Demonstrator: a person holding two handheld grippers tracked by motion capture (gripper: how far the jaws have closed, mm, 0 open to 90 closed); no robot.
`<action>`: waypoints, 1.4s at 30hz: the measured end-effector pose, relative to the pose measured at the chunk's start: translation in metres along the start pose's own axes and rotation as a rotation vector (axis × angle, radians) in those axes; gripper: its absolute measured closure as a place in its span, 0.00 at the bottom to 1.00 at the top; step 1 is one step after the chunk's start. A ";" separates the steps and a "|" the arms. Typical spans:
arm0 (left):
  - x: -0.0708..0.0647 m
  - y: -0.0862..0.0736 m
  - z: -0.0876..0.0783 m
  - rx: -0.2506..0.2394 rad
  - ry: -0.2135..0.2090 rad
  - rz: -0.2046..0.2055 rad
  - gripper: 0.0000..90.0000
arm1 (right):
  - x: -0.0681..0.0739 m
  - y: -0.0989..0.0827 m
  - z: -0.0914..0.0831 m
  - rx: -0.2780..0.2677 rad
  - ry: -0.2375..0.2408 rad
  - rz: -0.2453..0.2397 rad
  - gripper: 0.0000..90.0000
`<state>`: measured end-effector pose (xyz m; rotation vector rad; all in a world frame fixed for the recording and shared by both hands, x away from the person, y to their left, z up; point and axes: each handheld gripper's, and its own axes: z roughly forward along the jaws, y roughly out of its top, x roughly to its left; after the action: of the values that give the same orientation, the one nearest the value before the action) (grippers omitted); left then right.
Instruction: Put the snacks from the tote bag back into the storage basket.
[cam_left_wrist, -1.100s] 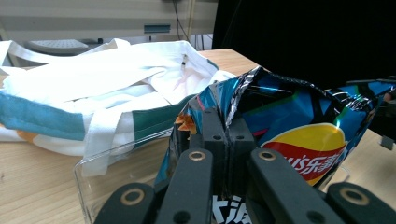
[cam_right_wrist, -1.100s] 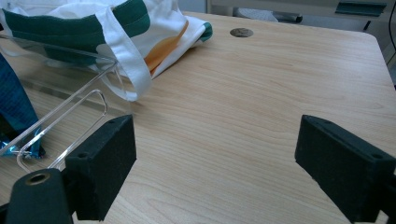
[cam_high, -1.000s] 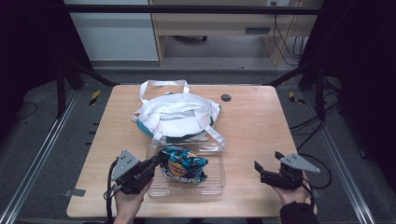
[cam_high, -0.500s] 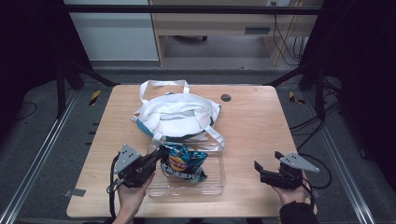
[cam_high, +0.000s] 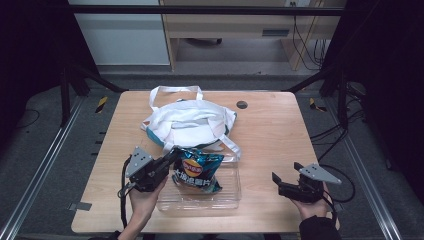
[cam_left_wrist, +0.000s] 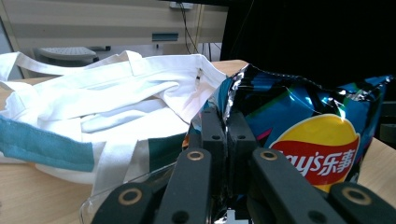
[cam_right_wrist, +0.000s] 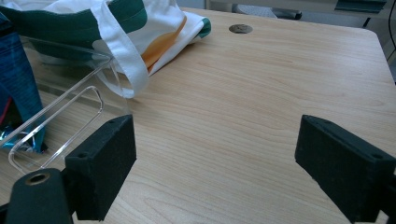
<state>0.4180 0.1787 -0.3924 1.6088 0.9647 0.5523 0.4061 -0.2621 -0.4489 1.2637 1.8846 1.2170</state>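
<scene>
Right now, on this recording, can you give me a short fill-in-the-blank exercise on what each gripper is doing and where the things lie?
1. The left gripper is shut on the edge of the ____ bag.
2. The chip bag stands over a clear plastic ____.
3. The right gripper holds nothing and its jaws are ____.
4. Behind the tray lies a white cloth ____ with long handles.

Missing words: chip; tray; open; bag

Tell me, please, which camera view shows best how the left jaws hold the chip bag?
The left gripper view: there the left gripper has its jaws pinched shut on the crimped edge of the chip bag, seen close up. The high view shows the whole bag lifted above the clear tray, but the pinch is small. The right gripper view catches just a blue sliver at its left edge.
</scene>
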 end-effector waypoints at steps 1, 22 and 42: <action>0.001 0.001 0.001 -0.001 0.000 0.001 0.98 | 0.000 0.000 0.000 0.000 0.001 0.001 0.14; 0.010 0.002 0.017 0.025 0.021 0.024 0.71 | 0.000 0.000 0.001 0.002 0.000 0.000 0.14; 0.016 0.001 0.004 0.073 0.004 0.049 0.43 | -0.001 0.000 -0.001 -0.002 0.000 0.005 0.14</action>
<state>0.4301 0.1891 -0.3947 1.7009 0.9598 0.5599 0.4057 -0.2636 -0.4484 1.2682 1.8806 1.2220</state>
